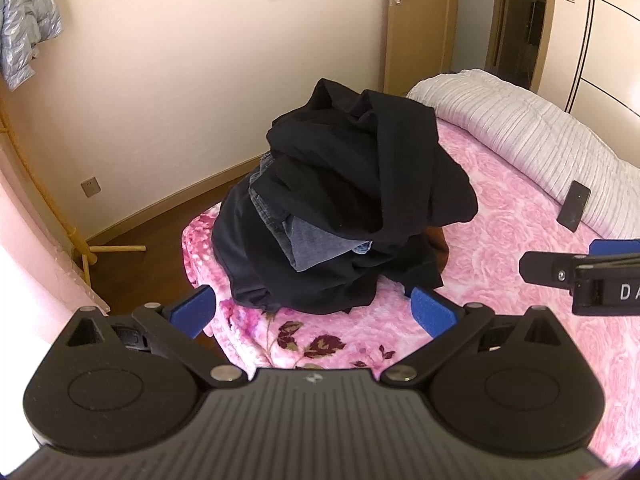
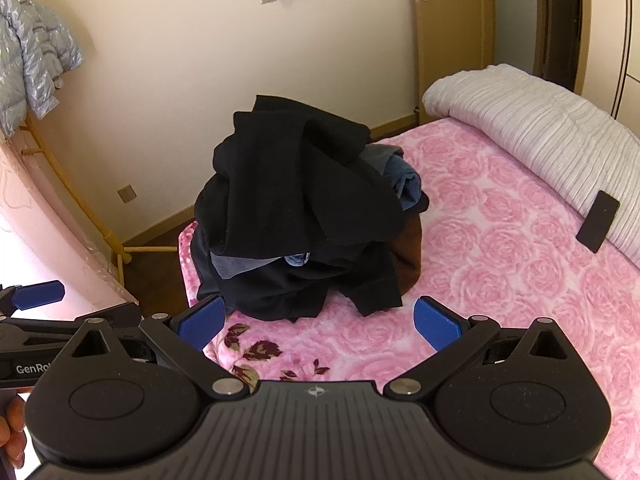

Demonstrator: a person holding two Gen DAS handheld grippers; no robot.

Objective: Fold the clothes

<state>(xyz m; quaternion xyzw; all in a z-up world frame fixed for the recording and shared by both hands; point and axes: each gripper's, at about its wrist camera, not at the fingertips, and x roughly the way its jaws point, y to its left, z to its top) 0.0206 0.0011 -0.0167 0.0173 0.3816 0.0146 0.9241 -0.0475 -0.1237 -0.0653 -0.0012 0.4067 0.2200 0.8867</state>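
A heap of clothes (image 1: pixel 344 200) sits on the near corner of a bed with a pink rose blanket (image 1: pixel 512 240). The heap is mostly black garments, with blue jeans (image 1: pixel 308 248) and a brown piece (image 2: pixel 406 256) tucked inside. My left gripper (image 1: pixel 314 314) stands open just short of the heap's front edge, nothing between its blue pads. My right gripper (image 2: pixel 320 322) is also open and empty, hovering in front of the same heap (image 2: pixel 300 208). The right gripper's tip also shows at the left view's right edge, and the left gripper's finger (image 2: pixel 38 294) at the right view's left edge.
A rolled white quilt (image 1: pixel 532 136) lies along the far side of the bed, with a black phone (image 1: pixel 574 212) leaning on it. A wooden rack (image 1: pixel 86 244) and a hanging silver jacket (image 1: pixel 24 24) stand by the wall at left. A closed door (image 1: pixel 416 24) is behind.
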